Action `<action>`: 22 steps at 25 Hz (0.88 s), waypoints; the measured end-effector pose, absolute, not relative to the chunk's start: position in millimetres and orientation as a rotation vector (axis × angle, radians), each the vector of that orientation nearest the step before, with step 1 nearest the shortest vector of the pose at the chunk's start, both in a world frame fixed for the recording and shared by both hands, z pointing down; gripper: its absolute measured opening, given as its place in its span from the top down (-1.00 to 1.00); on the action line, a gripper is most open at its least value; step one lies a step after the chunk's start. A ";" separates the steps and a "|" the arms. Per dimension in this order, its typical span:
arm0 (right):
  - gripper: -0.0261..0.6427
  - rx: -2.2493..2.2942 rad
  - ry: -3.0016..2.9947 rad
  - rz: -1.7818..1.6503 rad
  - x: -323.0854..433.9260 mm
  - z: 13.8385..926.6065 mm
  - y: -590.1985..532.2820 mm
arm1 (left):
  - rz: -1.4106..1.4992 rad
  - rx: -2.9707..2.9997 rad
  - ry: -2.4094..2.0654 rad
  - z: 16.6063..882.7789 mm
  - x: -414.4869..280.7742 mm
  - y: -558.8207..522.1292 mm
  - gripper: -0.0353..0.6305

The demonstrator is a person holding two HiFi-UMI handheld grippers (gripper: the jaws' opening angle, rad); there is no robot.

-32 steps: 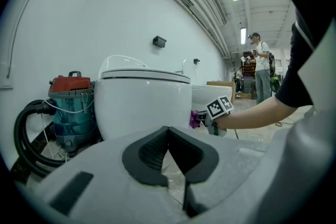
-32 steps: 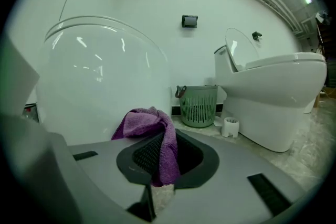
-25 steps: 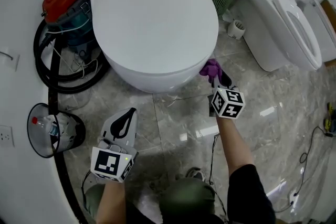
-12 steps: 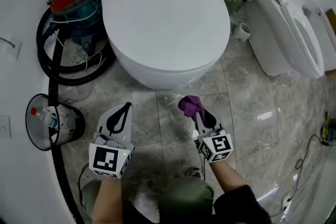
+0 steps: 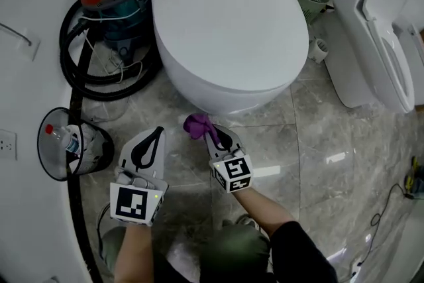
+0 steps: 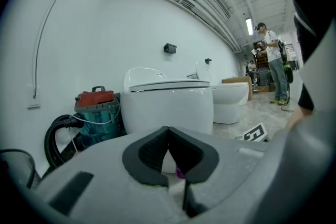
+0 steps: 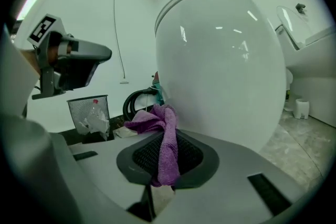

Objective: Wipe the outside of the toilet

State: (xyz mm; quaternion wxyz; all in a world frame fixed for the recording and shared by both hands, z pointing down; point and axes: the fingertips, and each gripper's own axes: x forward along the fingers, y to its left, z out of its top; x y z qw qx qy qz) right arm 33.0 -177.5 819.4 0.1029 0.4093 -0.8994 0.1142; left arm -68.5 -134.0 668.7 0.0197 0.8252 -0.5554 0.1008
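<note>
- Head view: my right claw (image 5: 211,134) pinches the cloth (image 5: 196,124), just short of the toilet (image 5: 232,23) at the bowl's low front. I judge I'm lining up a wiping stroke. My left claw (image 5: 156,137) hangs just to its left, pressed together and empty.
- Left claw view: the jaws meet with nothing between them. The toilet stands ahead and the vacuum (image 6: 97,110) ahead-left.
- Right claw view: the cloth is clamped, its tuft past the tips, near the bowl wall but apart from it. The next move, I think, is to press the tuft on and follow the curve. The floor (image 7: 299,144) to the right is open, while the bin (image 7: 89,113) and hose (image 7: 137,102) crowd the left.
</note>
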 end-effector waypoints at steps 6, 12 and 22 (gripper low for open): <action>0.80 1.217 -2.579 0.304 30.4 842.3 -206.5 | 0.307 2.563 -1.681 669.9 -62.1 -132.2 0.88; 0.80 1.264 -2.508 0.321 78.9 853.9 -210.7 | 0.293 2.568 -1.651 677.7 -52.3 -136.9 0.88; 0.80 1.513 -2.354 0.379 190.6 858.4 -240.7 | 0.348 2.604 -1.582 693.7 -29.2 -139.7 0.88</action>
